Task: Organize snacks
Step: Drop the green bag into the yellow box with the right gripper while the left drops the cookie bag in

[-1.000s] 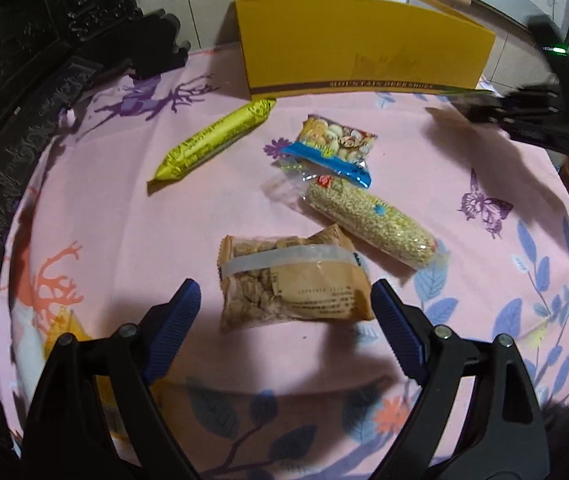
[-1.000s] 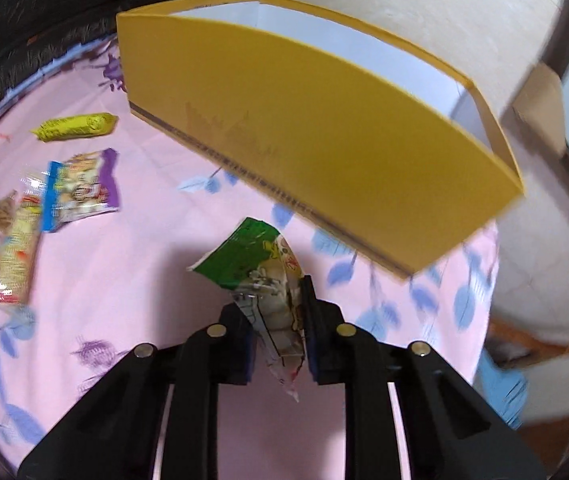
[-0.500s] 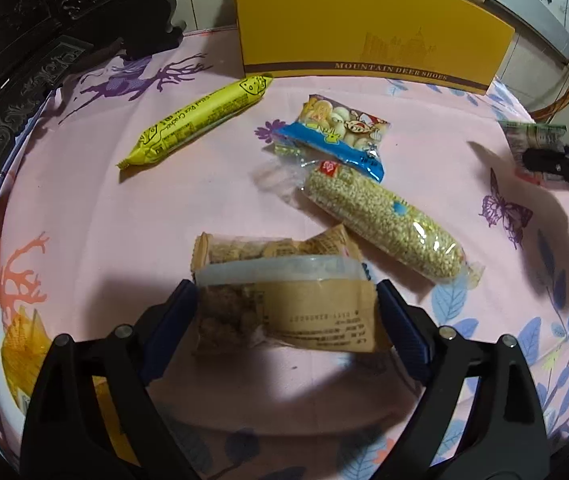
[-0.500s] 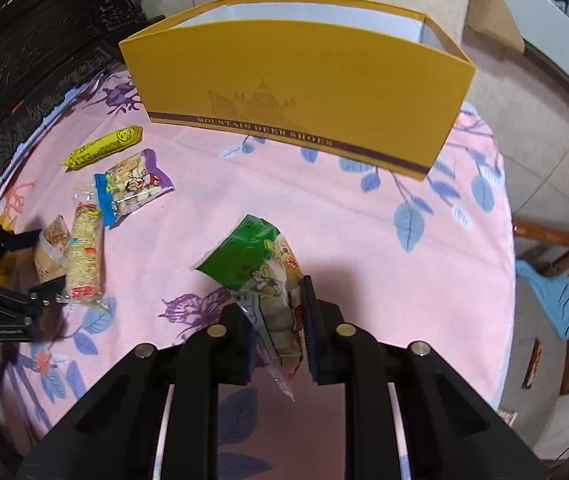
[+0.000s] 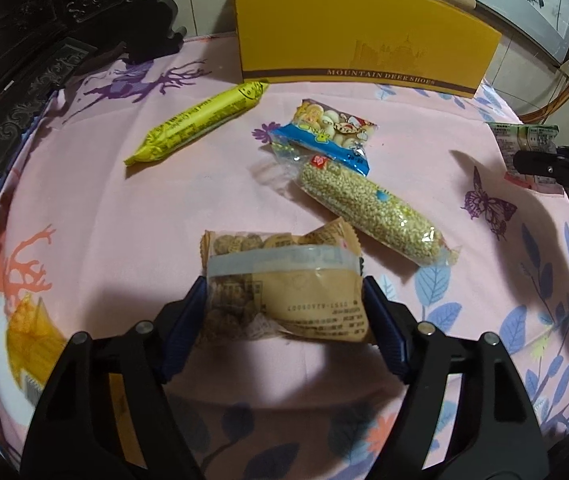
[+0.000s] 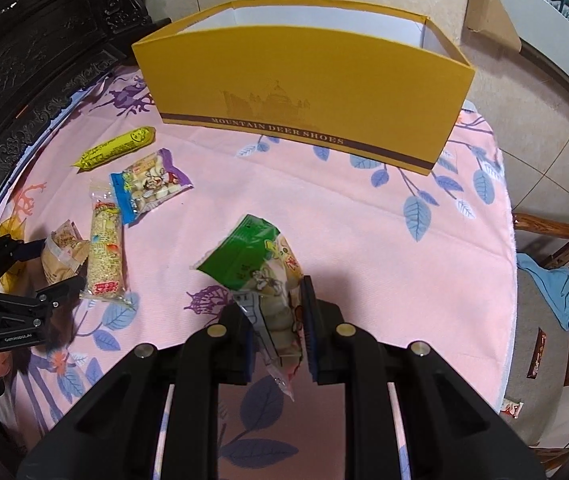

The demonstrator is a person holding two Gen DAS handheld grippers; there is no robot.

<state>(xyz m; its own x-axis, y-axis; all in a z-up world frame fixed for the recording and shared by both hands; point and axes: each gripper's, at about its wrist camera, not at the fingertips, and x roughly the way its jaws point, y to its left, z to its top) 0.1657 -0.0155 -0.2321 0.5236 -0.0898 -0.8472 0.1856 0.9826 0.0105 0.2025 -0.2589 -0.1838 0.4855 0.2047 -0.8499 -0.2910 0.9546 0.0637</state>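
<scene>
While the tan snack packet (image 5: 284,292) is pinched on the pink tablecloth (image 5: 96,216) by the left gripper (image 5: 284,312), the green packet (image 6: 260,276) is clamped above the cloth by the right gripper (image 6: 276,340). Beyond lie three more snacks, then the yellow box (image 6: 304,92).

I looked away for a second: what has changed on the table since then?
The left tool moved forward until its fingers bracketed the brown packet. The right tool, gripping the green packet, pulled back from the yellow box. The other three snacks and the box stayed put.
</scene>
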